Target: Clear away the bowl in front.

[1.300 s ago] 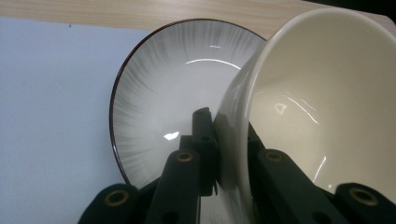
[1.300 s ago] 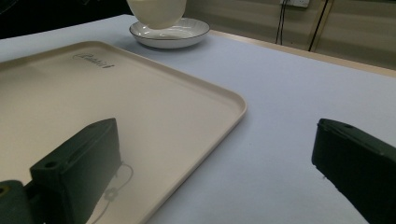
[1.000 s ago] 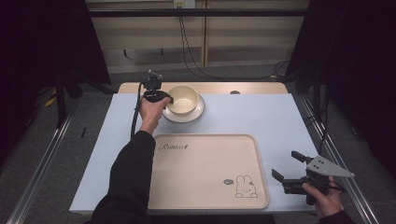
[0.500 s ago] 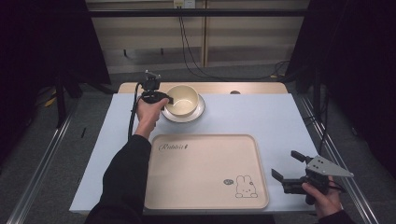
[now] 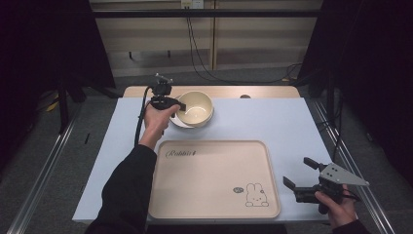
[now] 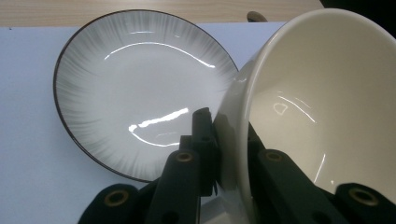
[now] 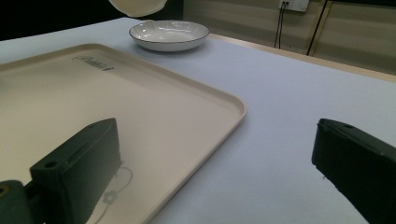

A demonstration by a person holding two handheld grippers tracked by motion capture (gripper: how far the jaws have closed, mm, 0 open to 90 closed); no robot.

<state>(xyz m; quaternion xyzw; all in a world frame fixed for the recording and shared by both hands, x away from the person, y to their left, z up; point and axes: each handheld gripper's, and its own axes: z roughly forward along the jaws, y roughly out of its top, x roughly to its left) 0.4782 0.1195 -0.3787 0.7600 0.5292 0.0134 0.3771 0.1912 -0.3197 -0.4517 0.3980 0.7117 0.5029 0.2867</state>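
My left gripper is shut on the near rim of a cream bowl. In the left gripper view its jaws pinch the wall of the bowl, one inside and one outside. The bowl hangs tilted just above a white plate with a dark rim, which sits at the back of the table. My right gripper is open and holds nothing, low at the front right beside the tray. In the right gripper view the plate lies far off with the bowl above it.
A large cream tray with a rabbit drawing lies at the front middle of the pale blue table; its right rim is just left of my right gripper. A wooden strip runs along the table's back edge.
The bowl has come up off the plate and tilted, shifting slightly right and nearer in my left gripper. The right gripper has stayed in place.
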